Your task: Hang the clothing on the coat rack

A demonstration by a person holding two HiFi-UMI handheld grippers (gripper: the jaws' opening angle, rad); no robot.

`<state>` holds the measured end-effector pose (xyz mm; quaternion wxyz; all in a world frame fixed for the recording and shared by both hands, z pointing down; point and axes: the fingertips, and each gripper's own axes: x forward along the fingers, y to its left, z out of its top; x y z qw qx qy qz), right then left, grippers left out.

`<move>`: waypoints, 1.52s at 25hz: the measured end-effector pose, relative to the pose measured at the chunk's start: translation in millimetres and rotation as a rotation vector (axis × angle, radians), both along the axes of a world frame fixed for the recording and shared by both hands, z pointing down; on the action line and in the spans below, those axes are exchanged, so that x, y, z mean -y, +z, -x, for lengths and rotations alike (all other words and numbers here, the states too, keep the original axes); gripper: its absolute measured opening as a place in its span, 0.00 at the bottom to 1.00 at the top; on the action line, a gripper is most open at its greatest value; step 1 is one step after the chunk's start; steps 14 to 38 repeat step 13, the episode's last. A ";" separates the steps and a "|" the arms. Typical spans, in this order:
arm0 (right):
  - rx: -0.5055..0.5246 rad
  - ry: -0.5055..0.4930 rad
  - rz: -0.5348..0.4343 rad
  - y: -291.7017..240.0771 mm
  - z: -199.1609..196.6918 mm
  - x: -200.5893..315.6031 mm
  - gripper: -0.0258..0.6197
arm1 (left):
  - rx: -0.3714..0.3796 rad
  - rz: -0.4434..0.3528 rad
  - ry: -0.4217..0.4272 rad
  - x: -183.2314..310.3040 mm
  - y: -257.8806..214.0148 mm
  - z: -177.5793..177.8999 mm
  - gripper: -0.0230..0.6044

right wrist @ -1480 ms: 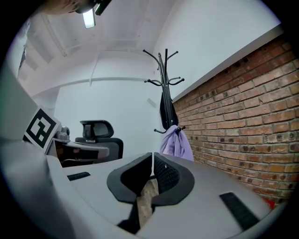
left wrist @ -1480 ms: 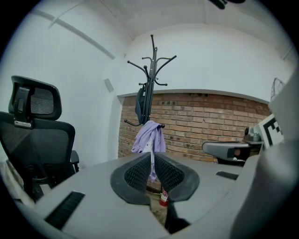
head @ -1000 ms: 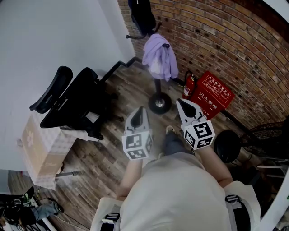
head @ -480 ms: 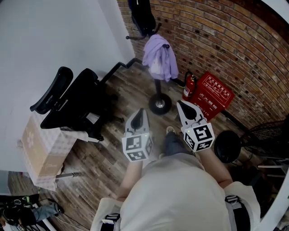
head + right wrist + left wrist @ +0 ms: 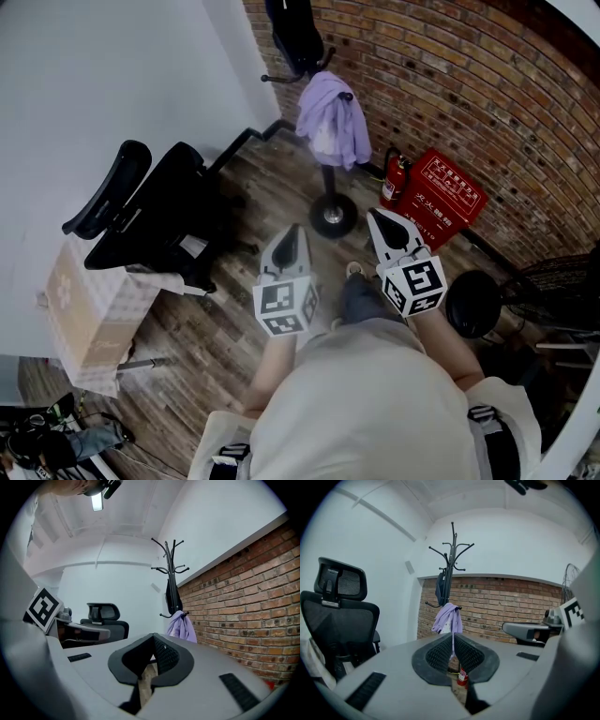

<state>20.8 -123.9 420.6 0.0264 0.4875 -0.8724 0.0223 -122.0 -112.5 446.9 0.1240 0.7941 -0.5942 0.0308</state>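
Observation:
A lilac garment hangs on a low hook of the black coat rack by the brick wall; a dark garment hangs higher on it. The same lilac garment and rack show in the left gripper view, and the garment and rack in the right gripper view. My left gripper and right gripper are held side by side in front of the person's body, well short of the rack. Both are shut with nothing between the jaws.
A black office chair stands at the left near the white wall, beside a cardboard box. A red fire extinguisher and red box sit by the brick wall. A black round stool is at the right.

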 end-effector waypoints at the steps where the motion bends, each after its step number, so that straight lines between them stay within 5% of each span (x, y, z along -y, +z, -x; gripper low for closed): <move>1: 0.002 -0.002 0.002 0.0 0.2 0.5 0.04 | 0.001 0.001 0.001 0.4 0.0 -0.2 0.06; 38: 0.005 -0.008 0.008 -0.1 2.1 4.7 0.04 | -0.018 -0.004 0.014 4.1 -3.8 -1.4 0.06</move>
